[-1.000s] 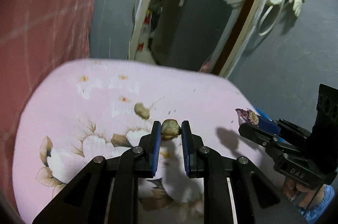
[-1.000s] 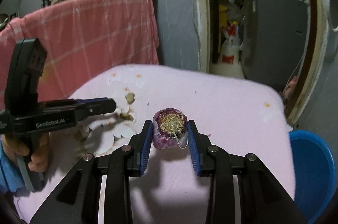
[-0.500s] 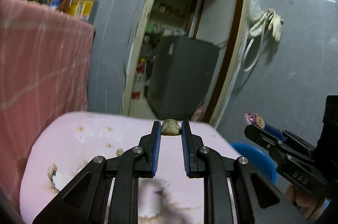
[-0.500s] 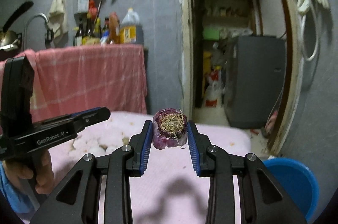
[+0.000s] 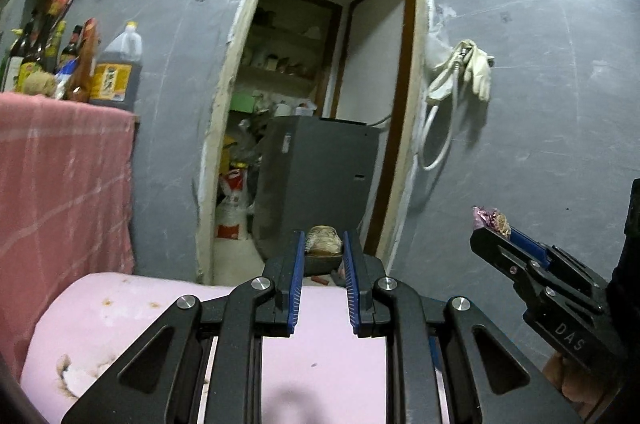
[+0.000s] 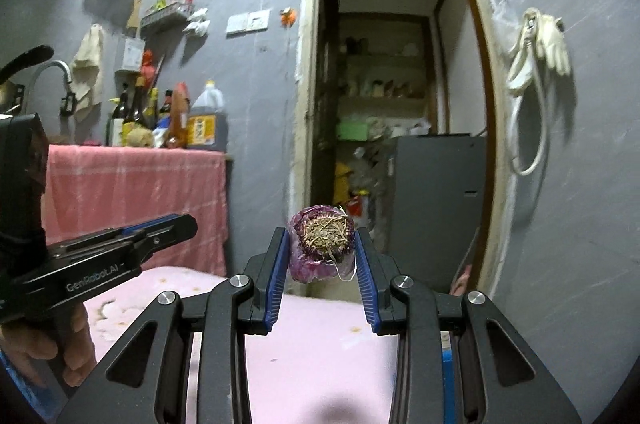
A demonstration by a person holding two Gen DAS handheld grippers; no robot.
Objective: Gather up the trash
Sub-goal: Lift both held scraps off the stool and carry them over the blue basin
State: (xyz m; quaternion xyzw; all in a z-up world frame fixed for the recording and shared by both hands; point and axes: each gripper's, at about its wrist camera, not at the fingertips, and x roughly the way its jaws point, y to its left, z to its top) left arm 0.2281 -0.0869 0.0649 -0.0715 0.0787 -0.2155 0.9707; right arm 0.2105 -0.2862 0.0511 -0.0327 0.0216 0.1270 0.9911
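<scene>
Pinching between ribbed blue pads: left gripper (image 5: 323, 251) a rounded, perhaps papery scrap (image 5: 323, 244); right gripper (image 6: 322, 249) a purple, fibrous-rooted onion end (image 6: 323, 244).

Matt black plastic left claw (image 5: 323, 256) with ribbed blue pads pinches a rough, dull brown scrap (image 5: 323, 244); the right claw (image 6: 322, 248) grips a papery purple onion end (image 6: 322, 244) with dry fibrous roots, over soft pink cloth on the desk (image 6: 320, 344)
</scene>
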